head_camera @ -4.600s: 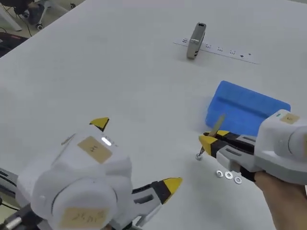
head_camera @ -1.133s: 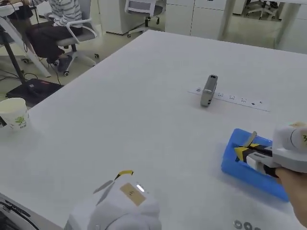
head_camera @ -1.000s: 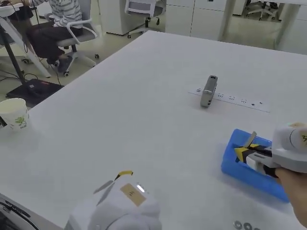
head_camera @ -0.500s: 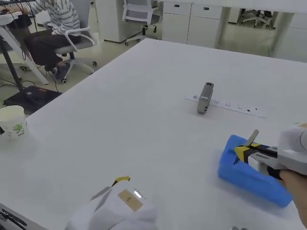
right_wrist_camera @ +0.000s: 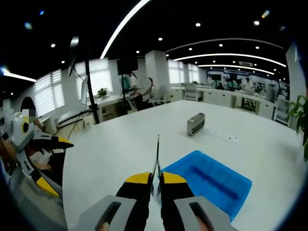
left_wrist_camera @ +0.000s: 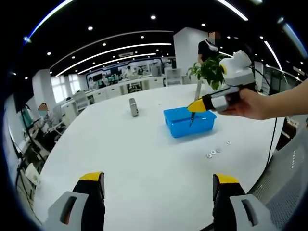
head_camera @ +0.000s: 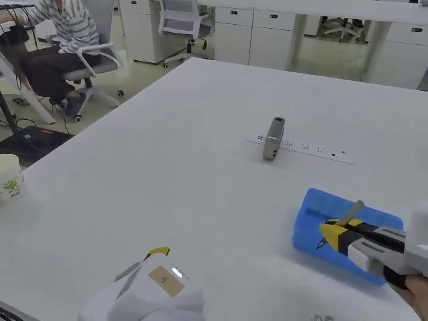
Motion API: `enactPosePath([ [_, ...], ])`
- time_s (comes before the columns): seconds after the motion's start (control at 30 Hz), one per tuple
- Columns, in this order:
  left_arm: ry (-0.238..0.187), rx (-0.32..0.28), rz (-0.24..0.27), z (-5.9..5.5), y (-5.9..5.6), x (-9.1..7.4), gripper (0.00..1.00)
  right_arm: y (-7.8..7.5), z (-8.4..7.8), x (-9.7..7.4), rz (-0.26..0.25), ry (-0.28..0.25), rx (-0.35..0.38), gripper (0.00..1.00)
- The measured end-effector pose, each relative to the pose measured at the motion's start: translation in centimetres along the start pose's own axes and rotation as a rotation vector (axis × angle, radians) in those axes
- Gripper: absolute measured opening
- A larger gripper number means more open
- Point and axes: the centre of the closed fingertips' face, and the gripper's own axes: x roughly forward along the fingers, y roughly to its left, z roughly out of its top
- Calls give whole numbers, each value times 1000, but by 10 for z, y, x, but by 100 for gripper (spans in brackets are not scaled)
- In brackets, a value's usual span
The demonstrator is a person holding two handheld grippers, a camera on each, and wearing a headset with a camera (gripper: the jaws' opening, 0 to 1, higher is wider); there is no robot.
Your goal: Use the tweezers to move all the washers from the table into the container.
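Low on the right of the head view, my right gripper (head_camera: 329, 234) is shut on the tweezers (head_camera: 350, 213). It holds them over the near left part of the blue container (head_camera: 374, 217), tips pointing down into it. The right gripper view has both jaws closed on the thin tweezers (right_wrist_camera: 157, 154), with the container (right_wrist_camera: 211, 183) just ahead. My left gripper (left_wrist_camera: 158, 179) stands open and holds nothing; one of its yellow fingertips (head_camera: 158, 252) sits at the bottom left. Several washers (left_wrist_camera: 212, 152) lie on the white table in front of the container (left_wrist_camera: 189, 121). Whether the tweezers hold a washer is too small to tell.
A grey device (head_camera: 273, 138) stands on a flat power strip (head_camera: 314, 149) beyond the container. A paper cup (head_camera: 7, 185) sits near the table's left edge. A person sits in a chair (head_camera: 63, 40) off the table's far left. Bare table lies between the grippers.
Since 4.6 s ago my right gripper rose with the tweezers from beside the washers to over the container. In the last second it stayed there, while the head camera tilted up.
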Motion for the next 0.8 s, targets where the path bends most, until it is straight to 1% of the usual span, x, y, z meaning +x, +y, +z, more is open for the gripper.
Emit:
enactPosePath([
  [0.1,6,-13,-5,-1,0,1,95,9,-11,-8,8,13,10,3],
  [0.13,8,-13,-6,-2,0,1,96,9,-12,-9,8,15,10,3],
  [0.27,9,-8,-3,-2,0,1,95,20,-31,-15,20,54,19,4],
  [0.37,32,-8,-13,-6,-2,2,95,28,-43,-18,30,80,26,4],
  [0.43,36,0,-13,-7,-2,3,95,31,-49,-19,36,95,19,4],
  [0.5,36,4,-14,-7,-3,3,95,34,-55,-19,36,108,4,4],
  [0.6,41,1,-15,-8,-2,3,95,37,-63,-19,43,125,8,4],
  [0.73,44,2,-15,-8,-2,3,95,38,-70,-19,40,143,0,4],
  [0.8,54,2,-22,-10,-4,3,94,37,-73,-18,35,148,2,4],
])
